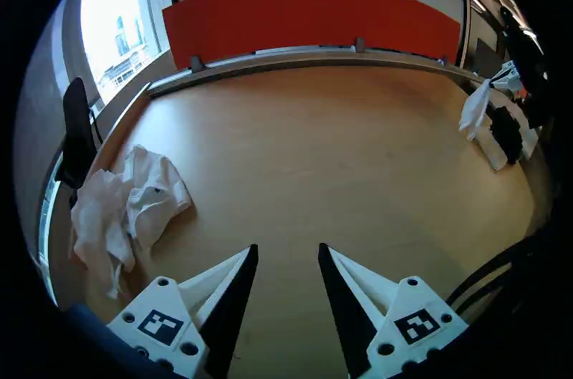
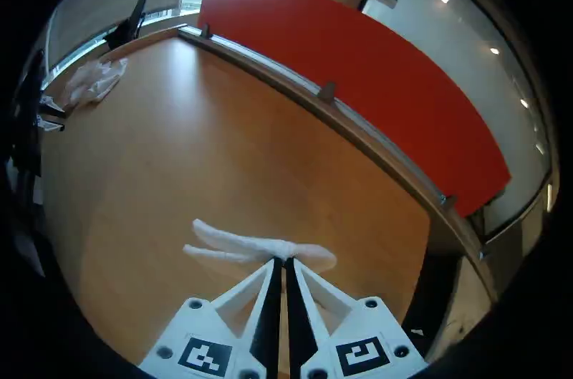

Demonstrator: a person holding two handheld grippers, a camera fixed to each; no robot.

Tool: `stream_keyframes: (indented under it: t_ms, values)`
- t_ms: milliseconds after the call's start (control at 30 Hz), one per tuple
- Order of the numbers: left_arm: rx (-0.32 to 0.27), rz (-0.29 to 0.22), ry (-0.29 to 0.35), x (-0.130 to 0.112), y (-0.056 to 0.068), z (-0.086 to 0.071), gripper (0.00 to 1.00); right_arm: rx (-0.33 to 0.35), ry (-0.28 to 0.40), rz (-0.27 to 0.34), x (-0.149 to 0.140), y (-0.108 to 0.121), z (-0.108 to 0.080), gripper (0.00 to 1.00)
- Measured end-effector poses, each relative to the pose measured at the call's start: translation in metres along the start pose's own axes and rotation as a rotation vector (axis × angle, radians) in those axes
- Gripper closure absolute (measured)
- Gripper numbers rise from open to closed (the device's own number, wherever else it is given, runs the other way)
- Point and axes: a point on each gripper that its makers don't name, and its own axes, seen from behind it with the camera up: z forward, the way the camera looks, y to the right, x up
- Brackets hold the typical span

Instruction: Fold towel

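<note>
In the right gripper view my right gripper [image 2: 283,261] is shut on a white towel [image 2: 251,244], bunched into a narrow strip across the fingertips above the wooden table [image 2: 186,157]. In the left gripper view that same towel [image 1: 474,108] hangs from the right gripper [image 1: 506,132] at the far right. My left gripper [image 1: 286,247] is open over bare table [image 1: 322,157] with nothing between its fingers. A crumpled pile of white towels [image 1: 132,207] lies to its left near the table edge; this pile [image 2: 93,79] also shows far off in the right gripper view.
A red partition [image 1: 308,17] on a grey rail closes the table's far edge. A dark chair back [image 1: 77,132] stands beside the towel pile. Windows [image 1: 114,21] lie beyond the table's left end. Dark cables [image 1: 494,271] run at the lower right.
</note>
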Motion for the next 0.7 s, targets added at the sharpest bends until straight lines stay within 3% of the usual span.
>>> stream_keyframes:
  t_ms: [367,700]
  values:
    - [0.013,0.001,-0.008,0.001,0.002,0.000,0.39,-0.030,-0.033,0.016,-0.010,0.040,0.006,0.96]
    - [0.011,0.009,-0.012,0.004,0.008,0.002,0.39,-0.046,-0.048,0.024,-0.018,0.059,0.005,0.96]
